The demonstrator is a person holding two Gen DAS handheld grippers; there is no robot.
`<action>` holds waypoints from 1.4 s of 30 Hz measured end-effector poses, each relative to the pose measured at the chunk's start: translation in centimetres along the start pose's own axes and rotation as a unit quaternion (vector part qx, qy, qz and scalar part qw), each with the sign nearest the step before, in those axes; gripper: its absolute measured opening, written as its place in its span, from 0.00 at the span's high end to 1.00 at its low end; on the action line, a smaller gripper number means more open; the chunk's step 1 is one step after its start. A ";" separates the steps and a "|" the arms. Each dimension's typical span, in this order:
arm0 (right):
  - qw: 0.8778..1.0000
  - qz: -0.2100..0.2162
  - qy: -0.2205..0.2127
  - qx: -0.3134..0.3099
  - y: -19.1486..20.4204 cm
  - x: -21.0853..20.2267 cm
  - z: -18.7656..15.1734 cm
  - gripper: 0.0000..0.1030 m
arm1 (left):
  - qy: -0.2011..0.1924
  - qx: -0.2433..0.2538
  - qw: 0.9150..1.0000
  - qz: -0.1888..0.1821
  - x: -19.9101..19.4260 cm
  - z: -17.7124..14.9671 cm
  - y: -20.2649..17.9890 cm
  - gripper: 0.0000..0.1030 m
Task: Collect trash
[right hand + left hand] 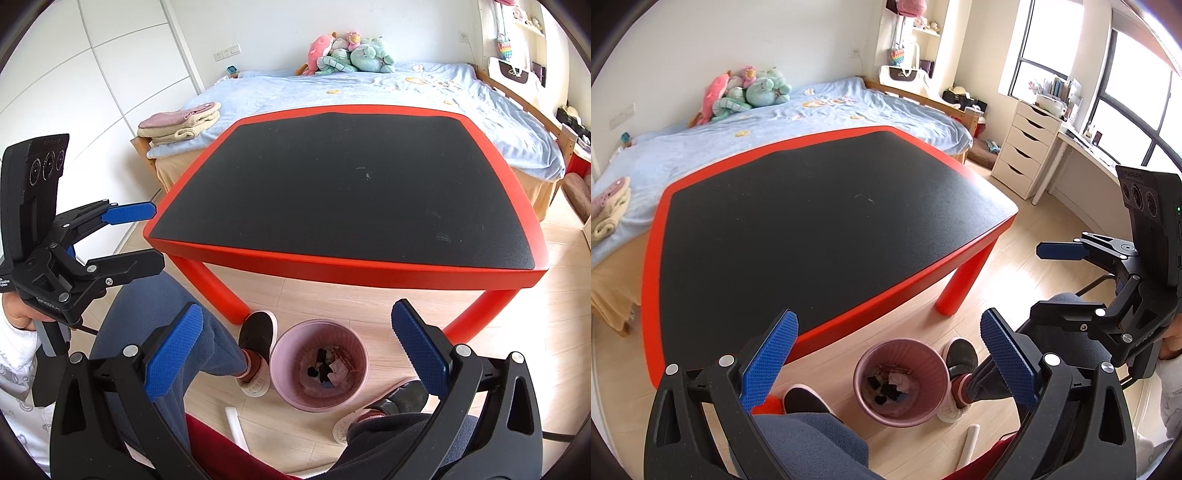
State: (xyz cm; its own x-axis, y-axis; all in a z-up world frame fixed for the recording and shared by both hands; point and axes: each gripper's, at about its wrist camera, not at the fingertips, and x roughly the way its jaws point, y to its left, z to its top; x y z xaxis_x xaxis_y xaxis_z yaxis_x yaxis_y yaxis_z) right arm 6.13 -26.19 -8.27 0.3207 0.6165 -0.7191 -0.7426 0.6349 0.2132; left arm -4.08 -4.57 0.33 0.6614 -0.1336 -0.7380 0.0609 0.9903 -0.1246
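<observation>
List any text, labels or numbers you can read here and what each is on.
Nothing is legible.
White print on the left gripper body: too small.
Print on a red wrapper in the pink bin: blurred.
Logo on the white tote bag: blurred.

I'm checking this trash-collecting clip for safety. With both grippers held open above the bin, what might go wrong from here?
1. The ribbed pink plastic wastebasket stands on the floor between the person's dark slippers; a foot shift might tip it.
2. The left gripper and right gripper are close; they might collide.
3. The red-edged table overhangs nearby; a raised gripper might strike it.
</observation>
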 end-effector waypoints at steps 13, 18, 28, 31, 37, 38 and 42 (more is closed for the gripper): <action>0.999 -0.027 -0.041 -0.008 -1.4 0.6 8.0 0.03 | -0.024 -0.027 0.996 0.085 -0.2 3.6 4.0 0.07; 0.998 -0.036 -0.041 -0.018 -1.5 1.6 9.9 0.03 | -0.033 -0.044 0.994 0.091 -0.2 4.9 5.3 0.06; 0.998 -0.044 -0.035 -0.020 -1.6 2.9 11.0 0.03 | -0.016 -0.048 0.993 0.111 0.8 5.8 5.9 0.06; 0.998 -0.046 -0.033 -0.023 -1.5 3.1 11.2 0.03 | -0.016 -0.051 0.992 0.111 0.8 5.8 6.0 0.06; 0.998 -0.047 -0.032 -0.024 -1.5 3.2 11.4 0.03 | -0.018 -0.056 0.992 0.113 0.7 6.1 6.2 0.06; 0.998 -0.047 -0.032 -0.024 -1.5 3.3 11.4 0.03 | -0.017 -0.059 0.992 0.112 0.7 6.2 6.2 0.06; 0.998 -0.048 -0.031 -0.025 -1.5 3.4 11.5 0.03 | -0.019 -0.062 0.992 0.112 0.6 6.3 6.3 0.06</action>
State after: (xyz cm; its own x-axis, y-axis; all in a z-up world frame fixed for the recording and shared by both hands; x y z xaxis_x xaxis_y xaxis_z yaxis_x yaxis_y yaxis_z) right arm 15.03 -19.69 -3.44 0.4267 0.5829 -0.6915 -0.7347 0.6693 0.1109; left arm 1.44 1.82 3.27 0.6752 0.0927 -0.7318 -0.1818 0.9824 -0.0433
